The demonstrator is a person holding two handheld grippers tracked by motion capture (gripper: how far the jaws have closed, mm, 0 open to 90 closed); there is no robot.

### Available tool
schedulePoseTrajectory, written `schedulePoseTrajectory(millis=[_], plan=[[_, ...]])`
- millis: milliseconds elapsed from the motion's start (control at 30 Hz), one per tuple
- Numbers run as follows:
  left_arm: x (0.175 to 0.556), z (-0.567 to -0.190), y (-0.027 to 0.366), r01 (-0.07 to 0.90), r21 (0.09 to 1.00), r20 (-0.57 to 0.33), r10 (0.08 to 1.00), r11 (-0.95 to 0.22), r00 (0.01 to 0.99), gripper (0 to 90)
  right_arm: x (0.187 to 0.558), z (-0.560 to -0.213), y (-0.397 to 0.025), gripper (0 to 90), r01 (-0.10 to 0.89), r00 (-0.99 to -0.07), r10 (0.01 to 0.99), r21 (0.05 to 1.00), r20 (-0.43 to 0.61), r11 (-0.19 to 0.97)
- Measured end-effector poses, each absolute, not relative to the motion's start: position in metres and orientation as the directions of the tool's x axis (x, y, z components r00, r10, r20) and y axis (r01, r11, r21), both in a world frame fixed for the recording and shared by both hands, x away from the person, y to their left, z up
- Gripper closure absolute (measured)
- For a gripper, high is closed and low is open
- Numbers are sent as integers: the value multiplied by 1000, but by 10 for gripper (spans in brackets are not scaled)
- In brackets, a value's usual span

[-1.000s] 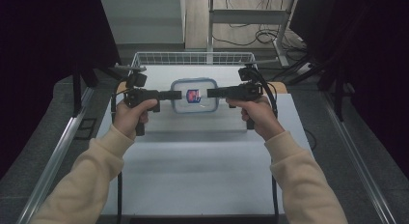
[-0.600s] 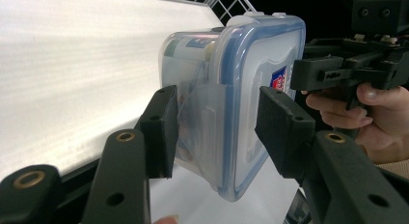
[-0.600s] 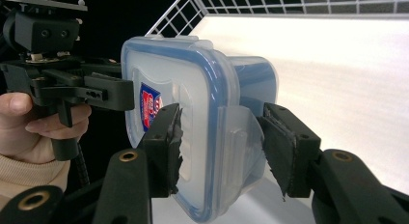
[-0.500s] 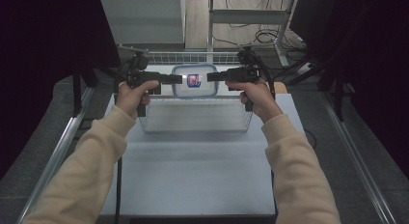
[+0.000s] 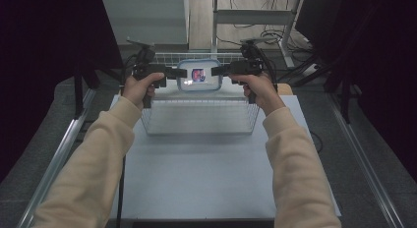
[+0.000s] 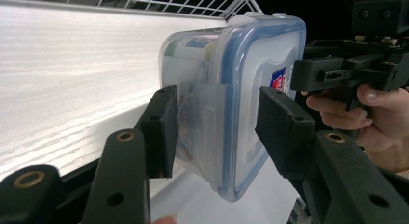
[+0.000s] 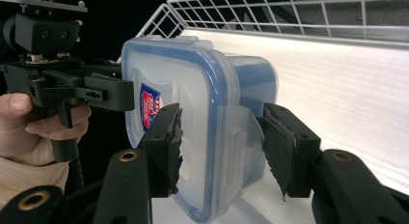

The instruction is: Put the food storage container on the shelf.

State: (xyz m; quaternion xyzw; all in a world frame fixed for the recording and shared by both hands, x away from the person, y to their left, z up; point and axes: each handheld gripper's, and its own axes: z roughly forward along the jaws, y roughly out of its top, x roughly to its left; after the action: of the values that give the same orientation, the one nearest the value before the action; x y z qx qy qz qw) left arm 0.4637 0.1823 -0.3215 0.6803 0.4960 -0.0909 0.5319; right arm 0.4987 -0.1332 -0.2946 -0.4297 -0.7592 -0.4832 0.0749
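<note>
Both claws are on the clear plastic container with the blue-rimmed lid, holding it up in the air over the white wire basket, toward the basket's far side at about 12 o'clock on the counter.

The left claw comes in from 9 o'clock and the right claw from 3 o'clock, so the box hangs between them. In the high view the lid faces up toward the camera, and you can see a small red and blue sticker on it.

From the left gripper view, the left claw is clamped across the box's edge: one jaw sits against the clear body side, the other against the lid side, with the lid's locking flap right between them. The container looks tilted here since the camera rides with the hand. The other hand and its gripper show at 3 o'clock in that view.

Same deal in the right gripper view: the right claw is closed on the opposite edge of the container, one pad on the lid face just beside the sticker, the other against the clear body, flap in between. The pad rubber looks a bit ragged along its edge. The basket's wire rim runs across the top of that view.

Forearms in cream sleeves reach in from 6 o'clock.
</note>
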Motion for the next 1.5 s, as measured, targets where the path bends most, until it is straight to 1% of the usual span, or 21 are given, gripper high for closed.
schedulePoseTrajectory(millis=[367,567,833,1200,1333,1500], plan=[[475,-330,181,794,605,-665,587,61,461,508,513,-307,-132,484,758,-583,596,633,552,156],[482,-333,182,811,578,-695,575,89,432,504,521,-308,-131,481,797,-538,602,587,590,138],[490,-339,185,834,536,-740,547,130,391,502,534,-313,-132,478,845,-466,599,528,651,85],[498,-346,188,856,487,-785,516,172,343,486,543,-318,-131,474,890,-375,608,456,700,24],[501,-348,188,861,476,-794,510,181,331,477,544,-321,-131,467,895,-351,610,446,711,-5],[501,-349,188,859,479,-794,508,182,335,469,543,-321,-129,453,893,-351,621,451,701,-5]])
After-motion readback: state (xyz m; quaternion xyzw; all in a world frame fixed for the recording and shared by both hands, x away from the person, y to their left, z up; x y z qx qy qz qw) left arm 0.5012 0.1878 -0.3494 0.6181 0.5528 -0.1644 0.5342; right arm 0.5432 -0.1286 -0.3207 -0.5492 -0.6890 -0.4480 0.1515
